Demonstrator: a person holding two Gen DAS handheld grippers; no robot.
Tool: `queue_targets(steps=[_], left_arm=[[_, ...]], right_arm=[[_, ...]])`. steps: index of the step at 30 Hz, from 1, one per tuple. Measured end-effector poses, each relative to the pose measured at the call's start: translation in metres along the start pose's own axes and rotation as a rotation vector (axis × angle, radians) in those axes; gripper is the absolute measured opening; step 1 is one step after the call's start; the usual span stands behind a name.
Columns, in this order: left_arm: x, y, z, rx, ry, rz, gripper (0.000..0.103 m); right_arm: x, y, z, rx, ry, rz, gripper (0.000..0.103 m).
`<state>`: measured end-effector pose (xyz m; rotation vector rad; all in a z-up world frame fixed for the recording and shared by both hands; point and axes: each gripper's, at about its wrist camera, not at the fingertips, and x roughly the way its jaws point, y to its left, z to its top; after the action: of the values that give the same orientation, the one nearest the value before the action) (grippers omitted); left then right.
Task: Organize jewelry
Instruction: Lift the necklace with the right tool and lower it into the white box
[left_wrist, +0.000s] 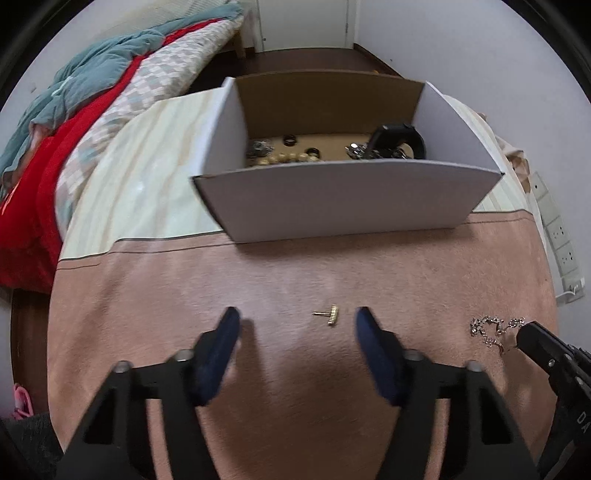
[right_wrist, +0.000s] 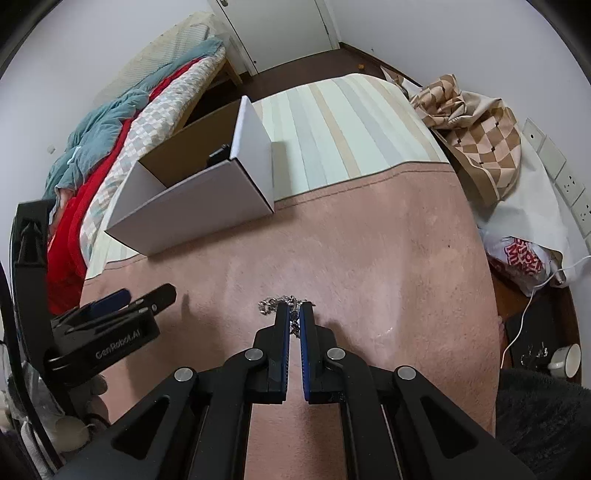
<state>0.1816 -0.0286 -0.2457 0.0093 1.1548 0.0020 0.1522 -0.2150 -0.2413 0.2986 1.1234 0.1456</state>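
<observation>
A small gold earring stud (left_wrist: 328, 315) lies on the pink cloth between the fingertips of my left gripper (left_wrist: 297, 317), which is open and empty. A silver chain (left_wrist: 493, 329) lies to its right. My right gripper (right_wrist: 294, 308) is shut on the silver chain (right_wrist: 273, 303), low on the cloth; it also shows in the left wrist view (left_wrist: 546, 350). A white cardboard box (left_wrist: 343, 199) stands behind, holding beads, rings and a black watch (left_wrist: 400, 134). The box also shows in the right wrist view (right_wrist: 192, 206).
The pink cloth (right_wrist: 369, 258) covers the near part of a striped mattress (right_wrist: 343, 122). A bed with red and teal bedding (left_wrist: 74, 140) is at the left. A checkered bag (right_wrist: 476, 136), wall sockets (left_wrist: 561, 240) and a cable (right_wrist: 524, 310) are at the right.
</observation>
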Motion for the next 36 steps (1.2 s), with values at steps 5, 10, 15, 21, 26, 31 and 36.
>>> queue_targets(steps=[5, 10, 15, 21, 26, 31, 36], left_arm=[[0.0, -0.008, 0.0, 0.022, -0.009, -0.009, 0.02], [-0.003, -0.013, -0.003, 0.039, -0.019, -0.011, 0.006], [-0.013, -0.012, -0.005, 0.042, -0.032, -0.019, 0.004], [-0.035, -0.005, 0.005, 0.041, -0.082, -0.034, 0.004], [-0.063, 0.0, 0.02, 0.025, -0.122, -0.071, 0.004], [-0.098, 0.009, 0.053, 0.01, -0.182, -0.111, 0.004], [-0.125, 0.021, 0.095, 0.007, -0.247, -0.125, 0.004]], right_arm=[[0.001, -0.002, 0.0, 0.006, -0.001, -0.002, 0.005], [-0.001, -0.003, 0.002, 0.013, -0.008, -0.001, 0.005], [-0.009, 0.002, 0.007, 0.009, -0.029, 0.019, 0.005], [-0.031, 0.015, 0.02, -0.011, -0.077, 0.061, 0.005], [-0.056, 0.029, 0.038, -0.039, -0.124, 0.102, 0.005], [-0.092, 0.048, 0.066, -0.073, -0.2, 0.157, 0.005], [-0.118, 0.069, 0.105, -0.125, -0.283, 0.19, 0.005]])
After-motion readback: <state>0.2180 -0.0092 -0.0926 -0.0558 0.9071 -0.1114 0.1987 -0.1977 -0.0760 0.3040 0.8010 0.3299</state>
